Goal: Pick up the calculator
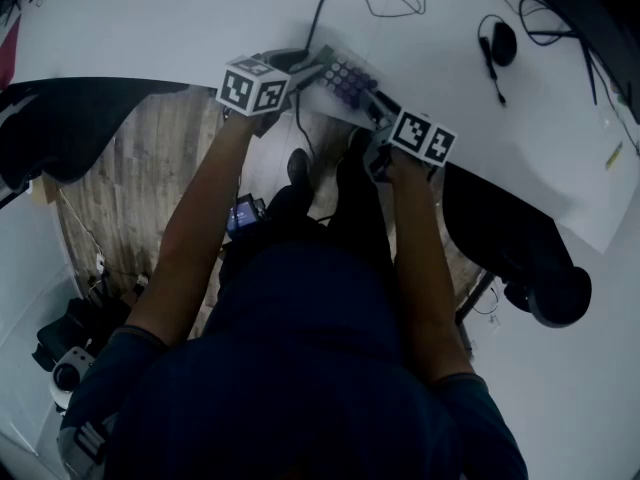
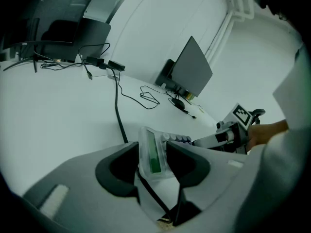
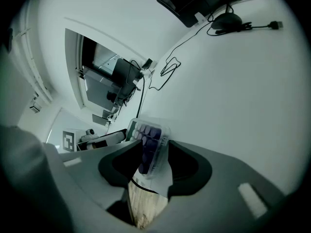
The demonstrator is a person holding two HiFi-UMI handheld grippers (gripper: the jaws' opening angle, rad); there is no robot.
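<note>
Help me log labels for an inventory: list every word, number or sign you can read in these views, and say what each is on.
No text can be read in any view.
calculator: the green display shows no legible digits, and the key legends are too blurred to read.
left cube and right cube: black-and-white square marker patterns only, no letters or numbers.
</note>
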